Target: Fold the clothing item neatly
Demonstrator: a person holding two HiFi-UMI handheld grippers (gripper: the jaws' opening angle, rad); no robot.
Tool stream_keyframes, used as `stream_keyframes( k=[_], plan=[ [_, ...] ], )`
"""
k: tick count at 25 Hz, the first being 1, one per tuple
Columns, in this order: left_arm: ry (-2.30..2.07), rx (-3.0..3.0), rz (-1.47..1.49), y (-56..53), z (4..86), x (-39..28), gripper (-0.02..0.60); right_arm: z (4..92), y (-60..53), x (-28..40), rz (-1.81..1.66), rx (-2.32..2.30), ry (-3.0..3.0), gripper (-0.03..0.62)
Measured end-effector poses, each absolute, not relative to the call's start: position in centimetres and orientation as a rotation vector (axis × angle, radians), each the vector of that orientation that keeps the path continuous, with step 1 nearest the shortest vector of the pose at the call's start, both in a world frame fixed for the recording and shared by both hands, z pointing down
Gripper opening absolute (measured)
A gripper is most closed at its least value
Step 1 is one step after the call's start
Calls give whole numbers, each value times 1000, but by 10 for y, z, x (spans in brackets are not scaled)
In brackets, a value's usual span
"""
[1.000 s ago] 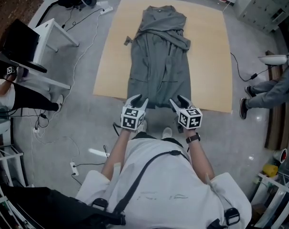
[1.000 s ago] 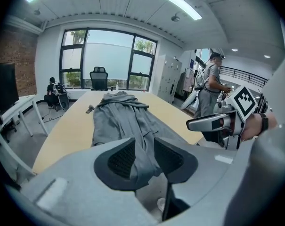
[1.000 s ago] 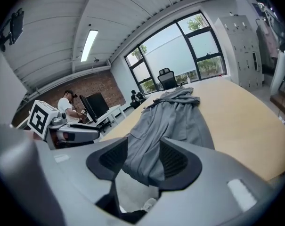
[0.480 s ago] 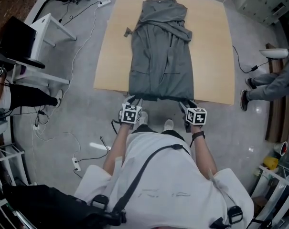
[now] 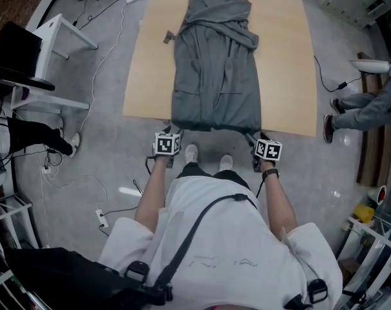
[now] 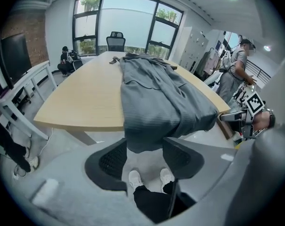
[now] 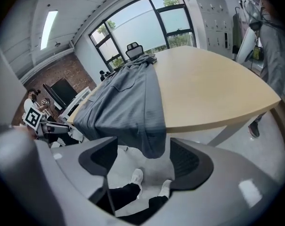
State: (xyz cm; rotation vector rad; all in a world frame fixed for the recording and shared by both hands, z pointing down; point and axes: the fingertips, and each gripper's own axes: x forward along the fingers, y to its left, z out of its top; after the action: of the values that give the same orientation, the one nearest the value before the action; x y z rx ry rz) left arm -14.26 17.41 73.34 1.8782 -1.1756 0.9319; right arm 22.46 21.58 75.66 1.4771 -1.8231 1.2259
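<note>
At the near edge of the table (image 5: 282, 63), the left gripper (image 6: 144, 158) and the right gripper (image 7: 143, 160) had their jaws wide, just opened. The hem corners of the grey garment (image 5: 214, 70) hung loose between them. The garment lay lengthwise toward the far side, where its bunched sleeves were hard to separate.

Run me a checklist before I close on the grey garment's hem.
1. Left gripper jaws apart, just opened: ok.
2. Right gripper jaws apart, just opened: ok.
3. Hem hangs off the table edge between both pairs of jaws, unpinched: ok.
4. Garment smooth: not ok, bunched at its far end.
5. Bystander apart from the table: ok.
</note>
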Motion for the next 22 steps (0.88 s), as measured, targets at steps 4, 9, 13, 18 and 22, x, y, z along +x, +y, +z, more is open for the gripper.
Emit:
stream_keyframes(
  k=[4,9,13,18,22],
  plan=[
    [-1115,1851,927,178,763,-144,273,776,221,227,1268,1460,-1789,379],
    [-1101,1838,940,174,782,-151,281,782,213,219,1279,1423,-1842,368],
    [-1053,1891,948,164,788,-146,281,791,208,204,1271,1354,-1910,365],
    [-981,1933,932,162,799,-130,276,799,204,195,1222,1307,-1922,293],
    [-1007,1908,861,162,798,-124,273,803,203,190,1246,1335,-1919,235]
  ],
)
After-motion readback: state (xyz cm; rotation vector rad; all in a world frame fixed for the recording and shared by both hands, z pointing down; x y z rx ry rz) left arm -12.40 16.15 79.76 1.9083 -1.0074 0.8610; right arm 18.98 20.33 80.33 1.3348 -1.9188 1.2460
